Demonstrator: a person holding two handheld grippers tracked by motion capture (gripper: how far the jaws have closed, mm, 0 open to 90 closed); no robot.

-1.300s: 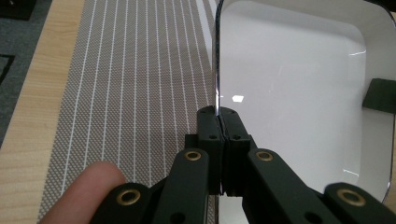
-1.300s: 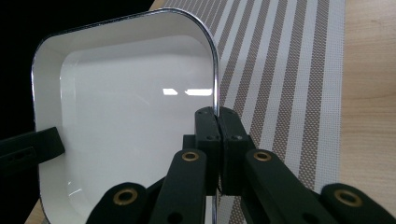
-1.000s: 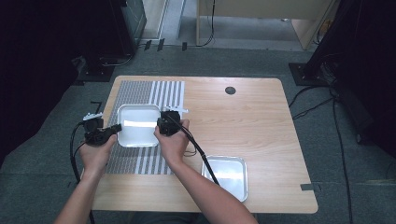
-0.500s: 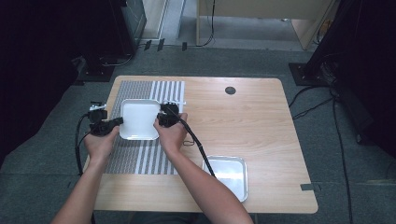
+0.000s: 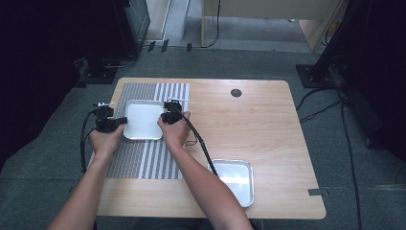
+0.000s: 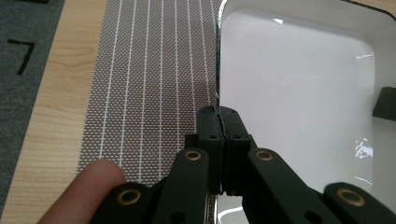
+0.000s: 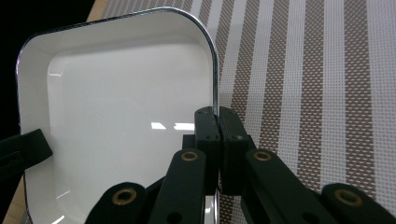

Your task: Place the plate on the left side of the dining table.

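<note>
A white square tray with a dark rim is held over the striped placemat at the table's left. My left gripper is shut on the tray's left rim, and my right gripper is shut on its right rim. In the left gripper view the jaws pinch the thin rim, with the tray spreading to the right and the other gripper's tip at the far edge. In the right gripper view the jaws pinch the rim too, the tray lying to the left.
A second, metallic tray sits on the bare wood near the table's front edge. A dark round hole marks the table's back. Cables trail from both grippers. Dark stands and floor surround the table.
Both hands have carried the tray toward the back of the placemat, away from the person, and a little lower. Both grips stay on its rims.
</note>
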